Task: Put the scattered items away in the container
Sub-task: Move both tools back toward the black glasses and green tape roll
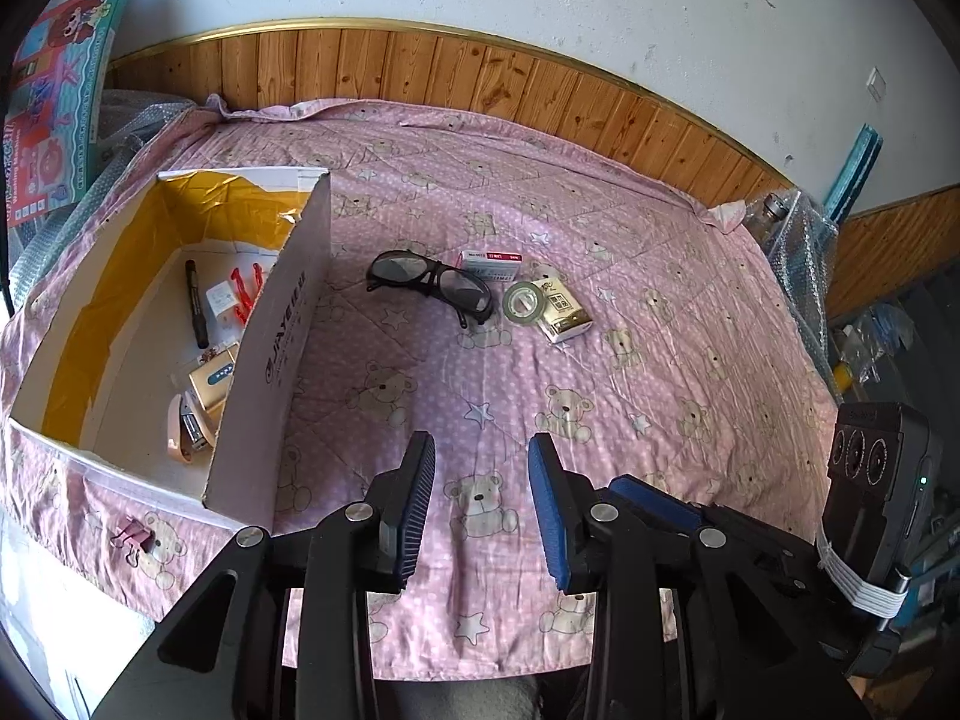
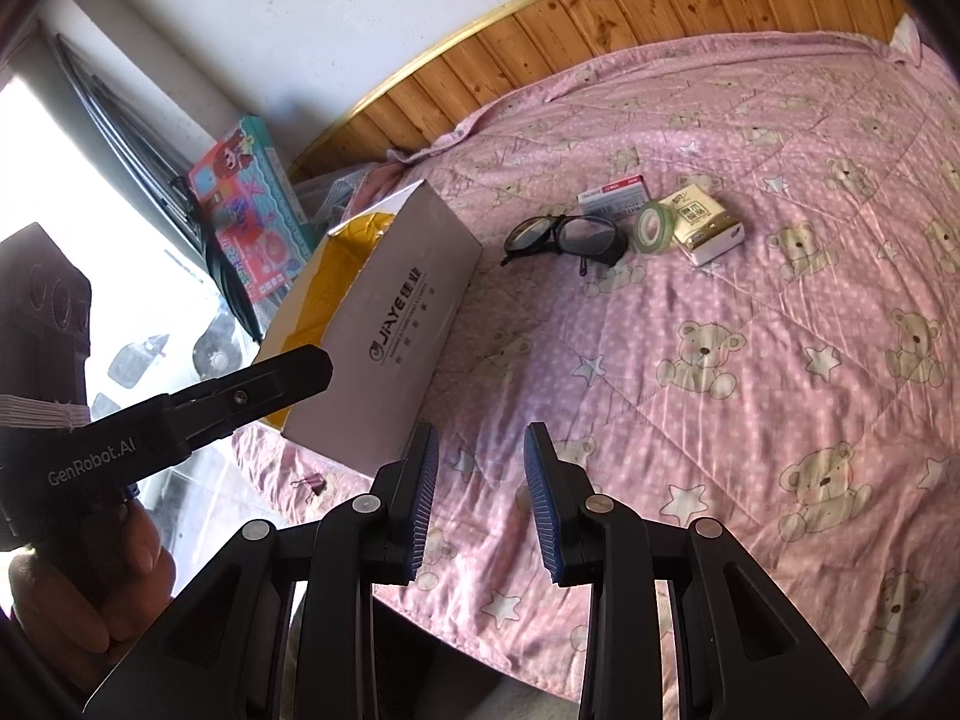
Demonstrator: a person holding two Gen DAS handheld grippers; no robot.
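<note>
Glasses (image 1: 431,288) lie on the pink quilt (image 1: 660,360) just right of the cardboard box (image 1: 273,354), with a small carton (image 1: 497,263), tape roll (image 1: 523,302) and tissue pack (image 1: 561,318) close beyond. Both the left gripper (image 1: 480,504) and right gripper (image 2: 479,501) hover well short of the box's near corner, jaws apart and empty.

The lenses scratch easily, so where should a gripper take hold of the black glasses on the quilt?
Grip the glasses at the narrow bridge between the lenses, coming down from above. They lie flat on the quilt, and the bridge is the thinnest part, clear of the tape roll.
</note>
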